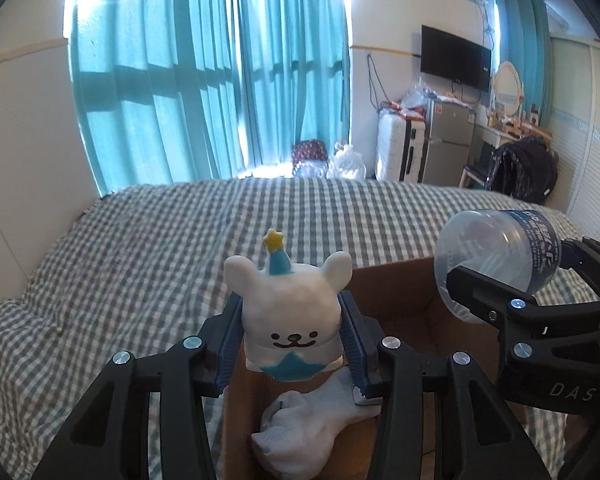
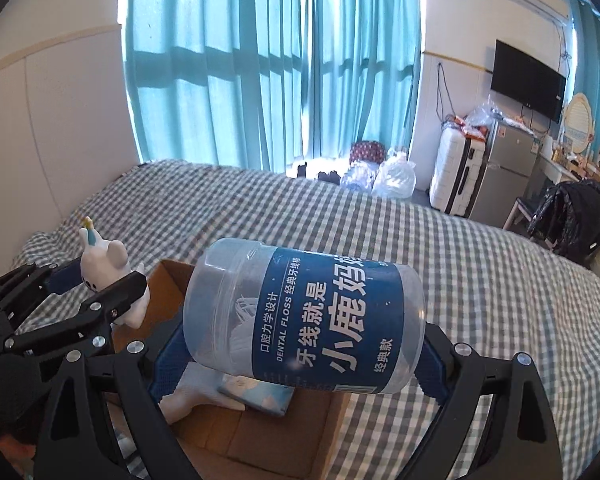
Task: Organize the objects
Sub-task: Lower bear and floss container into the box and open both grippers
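Right view alone shows blue packet [image 2: 256,390] in cardboard box [image 2: 260,432], jar label [image 2: 332,316]

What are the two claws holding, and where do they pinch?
The left gripper pinches the white bear toy by its two sides. The right gripper grips the clear floss jar across its round body, tilted sideways.

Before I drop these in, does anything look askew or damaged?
Nothing damaged or spilled. The dental floss jar lies sideways in the right gripper, and the bear figurine is upright in the left gripper, both above the cardboard box.
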The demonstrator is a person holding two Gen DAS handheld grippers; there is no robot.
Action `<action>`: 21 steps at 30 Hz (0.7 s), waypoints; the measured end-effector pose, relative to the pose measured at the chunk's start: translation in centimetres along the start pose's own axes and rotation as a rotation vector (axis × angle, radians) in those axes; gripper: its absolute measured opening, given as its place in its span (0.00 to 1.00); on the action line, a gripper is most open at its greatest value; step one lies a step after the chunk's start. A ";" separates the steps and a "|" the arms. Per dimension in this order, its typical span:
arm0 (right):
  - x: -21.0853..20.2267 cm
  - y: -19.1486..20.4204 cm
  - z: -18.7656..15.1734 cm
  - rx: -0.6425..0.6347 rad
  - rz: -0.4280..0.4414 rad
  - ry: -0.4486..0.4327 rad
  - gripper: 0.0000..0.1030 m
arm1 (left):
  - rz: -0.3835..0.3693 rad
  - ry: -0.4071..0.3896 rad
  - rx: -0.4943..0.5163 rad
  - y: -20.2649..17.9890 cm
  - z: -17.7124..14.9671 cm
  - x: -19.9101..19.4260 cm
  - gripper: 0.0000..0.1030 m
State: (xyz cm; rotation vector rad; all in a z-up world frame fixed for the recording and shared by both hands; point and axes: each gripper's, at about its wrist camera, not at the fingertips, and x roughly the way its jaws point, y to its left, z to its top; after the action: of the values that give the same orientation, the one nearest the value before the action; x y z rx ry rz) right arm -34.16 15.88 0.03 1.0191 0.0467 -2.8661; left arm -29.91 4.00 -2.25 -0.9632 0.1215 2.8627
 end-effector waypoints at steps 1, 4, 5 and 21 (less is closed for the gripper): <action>1.0 -0.2 -0.3 0.004 0.003 0.014 0.89 | -0.010 0.017 -0.006 0.0 -0.3 0.8 0.45; 2.5 -0.9 -1.1 0.009 0.008 0.031 0.89 | -0.032 0.062 -0.015 -0.2 -1.5 3.0 0.45; 3.0 -1.2 -1.3 0.016 0.017 0.037 0.89 | -0.026 0.067 -0.009 -0.3 -1.8 3.3 0.45; 0.0 -0.3 -0.7 0.030 0.049 -0.055 1.00 | -0.013 0.062 -0.035 0.1 -1.2 2.4 0.81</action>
State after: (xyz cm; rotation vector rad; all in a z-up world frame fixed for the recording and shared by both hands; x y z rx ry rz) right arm -33.74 16.18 -0.50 0.9324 -0.0247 -2.8569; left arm -31.13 4.02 -4.64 -1.0553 0.0705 2.8333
